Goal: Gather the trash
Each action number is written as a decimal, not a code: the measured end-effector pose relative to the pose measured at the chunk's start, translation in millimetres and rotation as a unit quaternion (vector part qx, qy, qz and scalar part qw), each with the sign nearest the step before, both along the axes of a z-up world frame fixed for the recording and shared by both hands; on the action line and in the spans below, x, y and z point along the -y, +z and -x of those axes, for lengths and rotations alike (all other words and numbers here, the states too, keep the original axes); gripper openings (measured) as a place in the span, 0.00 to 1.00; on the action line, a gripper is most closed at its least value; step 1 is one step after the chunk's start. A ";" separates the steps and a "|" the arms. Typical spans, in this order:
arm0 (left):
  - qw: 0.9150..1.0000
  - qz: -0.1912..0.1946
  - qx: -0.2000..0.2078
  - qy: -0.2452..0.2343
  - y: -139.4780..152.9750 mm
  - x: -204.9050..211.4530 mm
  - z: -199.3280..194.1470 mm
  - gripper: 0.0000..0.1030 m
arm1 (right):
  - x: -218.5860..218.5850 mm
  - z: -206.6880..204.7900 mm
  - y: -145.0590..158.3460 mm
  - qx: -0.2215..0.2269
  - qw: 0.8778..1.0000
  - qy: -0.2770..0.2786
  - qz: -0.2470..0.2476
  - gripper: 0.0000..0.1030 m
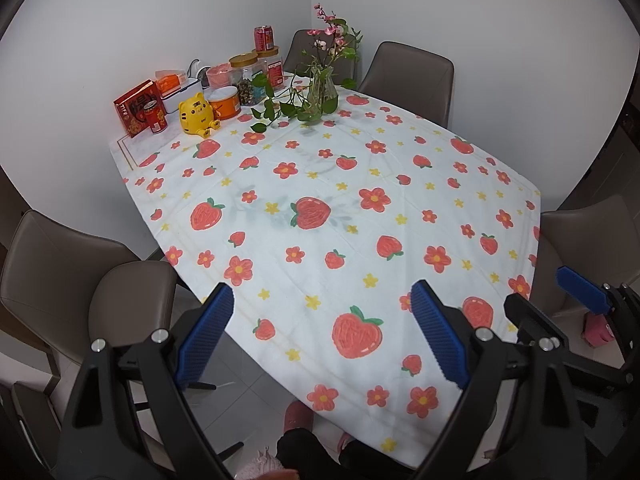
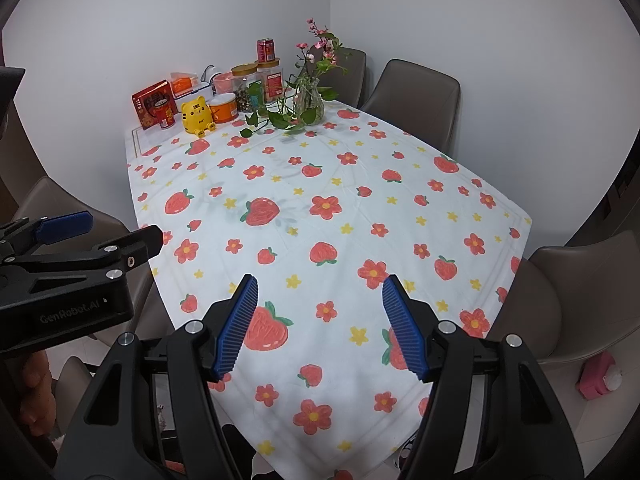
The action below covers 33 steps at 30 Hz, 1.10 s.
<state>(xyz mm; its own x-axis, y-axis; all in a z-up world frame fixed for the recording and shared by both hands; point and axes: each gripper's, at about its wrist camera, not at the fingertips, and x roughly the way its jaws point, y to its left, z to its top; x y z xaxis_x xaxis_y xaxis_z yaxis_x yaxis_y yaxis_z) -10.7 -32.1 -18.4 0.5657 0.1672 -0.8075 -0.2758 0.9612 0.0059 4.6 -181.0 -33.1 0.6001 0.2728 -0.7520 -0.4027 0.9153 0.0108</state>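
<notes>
A table under a white cloth (image 1: 320,216) printed with strawberries and flowers fills both views. At its far left corner stand a red can (image 1: 155,117) beside a red box (image 1: 138,107), and a second red can (image 1: 263,38) on top of a jar. My left gripper (image 1: 322,292) hovers open over the near edge of the cloth, with nothing between its blue pads. My right gripper (image 2: 320,280) is open too, above the cloth's near part (image 2: 320,208), and holds nothing. Each gripper shows at the edge of the other's view.
A yellow tiger toy (image 1: 196,114), lidded jars (image 1: 244,76), an orange tub (image 1: 224,102) and a glass vase with trailing plants (image 1: 320,92) crowd the far corner. Brown chairs (image 1: 408,72) ring the table. A pink object (image 2: 600,378) lies on the floor at right.
</notes>
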 end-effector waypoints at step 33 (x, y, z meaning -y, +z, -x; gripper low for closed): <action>1.000 0.020 0.013 -0.014 1.4 -0.7 -2.7 0.87 | 1.1 -0.6 -1.0 0.001 1.000 0.001 0.000 0.61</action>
